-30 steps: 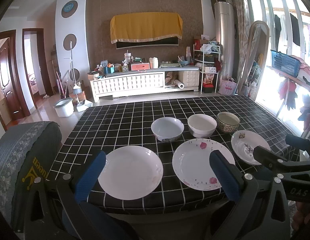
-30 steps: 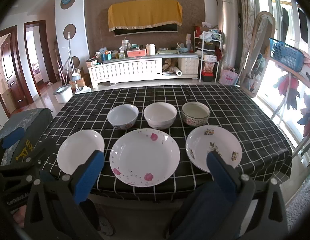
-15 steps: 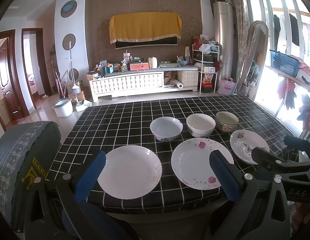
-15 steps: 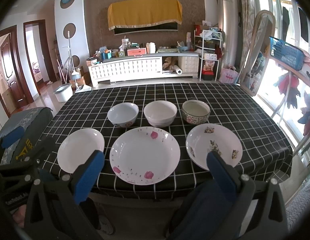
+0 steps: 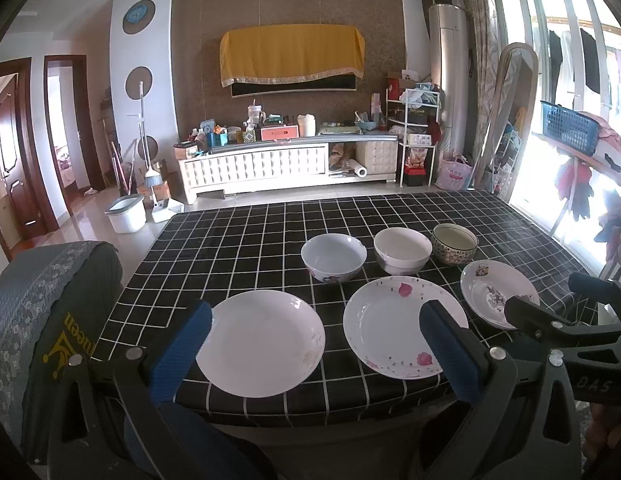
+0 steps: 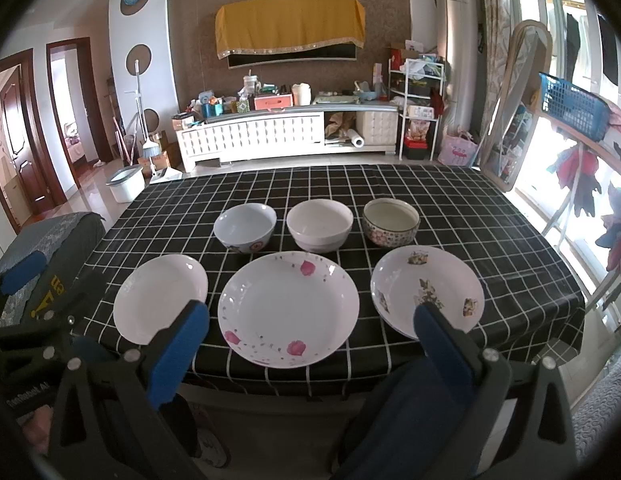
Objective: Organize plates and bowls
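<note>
Three plates lie along the near edge of the table: a plain white plate (image 5: pixel 262 342) (image 6: pixel 160 296) at the left, a pink-flowered plate (image 5: pixel 404 326) (image 6: pixel 288 308) in the middle, a picture-decorated plate (image 5: pixel 496 292) (image 6: pixel 426 290) at the right. Behind them stand three bowls: a white-blue bowl (image 5: pixel 333 257) (image 6: pixel 245 227), a white bowl (image 5: pixel 402 250) (image 6: pixel 319 225) and a patterned bowl (image 5: pixel 454 243) (image 6: pixel 391 222). My left gripper (image 5: pixel 312 346) is open and empty, in front of the white plate. My right gripper (image 6: pixel 310 344) is open and empty, in front of the flowered plate.
The table (image 6: pixel 350 184) has a black cloth with a white grid. A grey padded chair back (image 5: pixel 42 312) stands at the table's left. A white TV cabinet (image 5: pixel 270 164) and a bucket (image 5: pixel 125 214) are beyond the far edge. Windows are at the right.
Both grippers have shifted only slightly; the dishes appear a touch lower and nearer in the right wrist view. Nothing was grasped or moved.
</note>
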Motion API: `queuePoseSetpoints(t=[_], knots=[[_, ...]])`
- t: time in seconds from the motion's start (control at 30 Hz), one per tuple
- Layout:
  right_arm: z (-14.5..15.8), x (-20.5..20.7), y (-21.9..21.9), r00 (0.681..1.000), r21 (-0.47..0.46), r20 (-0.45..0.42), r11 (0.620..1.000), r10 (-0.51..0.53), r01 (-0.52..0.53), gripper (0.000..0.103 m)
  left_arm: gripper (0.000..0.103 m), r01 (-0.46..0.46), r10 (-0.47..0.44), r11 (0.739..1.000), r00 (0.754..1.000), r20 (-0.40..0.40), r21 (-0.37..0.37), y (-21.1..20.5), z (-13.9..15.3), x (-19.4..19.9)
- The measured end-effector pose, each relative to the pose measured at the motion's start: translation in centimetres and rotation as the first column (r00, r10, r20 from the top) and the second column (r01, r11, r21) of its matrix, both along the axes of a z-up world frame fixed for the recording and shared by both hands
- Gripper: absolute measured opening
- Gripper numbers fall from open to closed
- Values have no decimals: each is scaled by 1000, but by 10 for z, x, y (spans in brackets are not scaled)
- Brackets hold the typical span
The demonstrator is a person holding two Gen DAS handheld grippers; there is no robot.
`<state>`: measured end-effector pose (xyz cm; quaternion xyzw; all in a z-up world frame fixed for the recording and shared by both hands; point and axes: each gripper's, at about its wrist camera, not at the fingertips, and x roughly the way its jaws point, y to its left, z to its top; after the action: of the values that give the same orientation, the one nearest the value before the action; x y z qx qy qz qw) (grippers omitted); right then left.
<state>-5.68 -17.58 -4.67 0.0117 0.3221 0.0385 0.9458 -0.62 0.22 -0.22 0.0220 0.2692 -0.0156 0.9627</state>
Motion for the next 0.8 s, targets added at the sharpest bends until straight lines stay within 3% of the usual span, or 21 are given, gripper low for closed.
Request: queuePoseSetpoints(t=[0.8], knots=[[4, -2, 3, 1000, 2, -4, 1000, 11, -11, 103, 103, 3, -3, 1000, 1000, -6, -5, 1, 0, -2]])
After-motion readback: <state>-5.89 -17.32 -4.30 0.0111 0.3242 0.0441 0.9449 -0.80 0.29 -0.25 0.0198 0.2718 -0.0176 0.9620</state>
